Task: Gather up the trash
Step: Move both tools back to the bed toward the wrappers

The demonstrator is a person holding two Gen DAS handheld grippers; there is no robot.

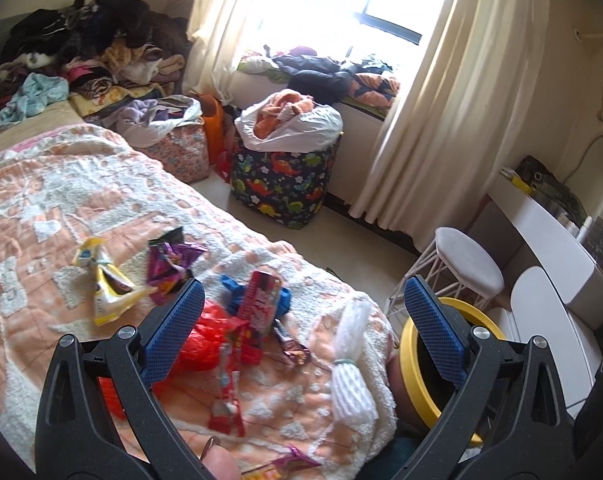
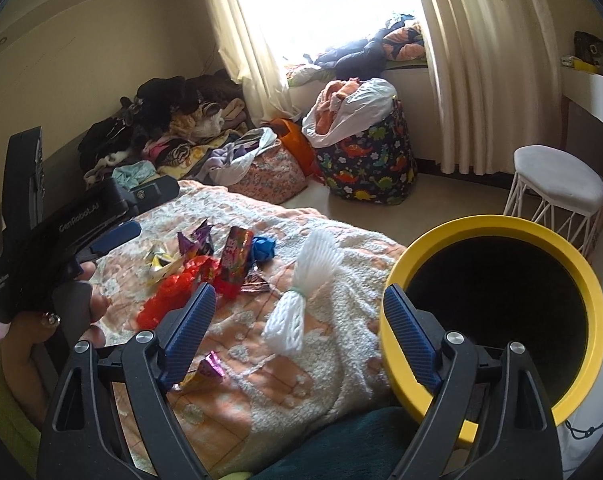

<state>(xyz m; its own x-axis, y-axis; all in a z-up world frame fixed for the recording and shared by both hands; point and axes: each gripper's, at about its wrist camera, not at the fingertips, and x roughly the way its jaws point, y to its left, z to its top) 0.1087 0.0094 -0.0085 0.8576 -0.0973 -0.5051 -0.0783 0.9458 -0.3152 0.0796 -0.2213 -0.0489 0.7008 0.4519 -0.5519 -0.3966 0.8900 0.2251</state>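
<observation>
Your bedspread (image 1: 61,208) is looped, rough terry cloth in peach and white. The white foam net (image 2: 297,300) looks soft and meshed. Your wrappers read as crinkled film: glossy red wrapper (image 1: 205,344), shiny purple wrapper (image 1: 173,264), yellow wrapper (image 1: 105,284). The bin (image 2: 593,304) has a smooth, matt yellow plastic rim. Your fingers' blue pads (image 1: 173,332) are ribbed; their arms are matt black plastic.

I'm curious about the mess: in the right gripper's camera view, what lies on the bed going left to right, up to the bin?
Yellow wrapper → purple wrapper → blue crumpled piece → white foam net → yellow-rimmed bin.
</observation>
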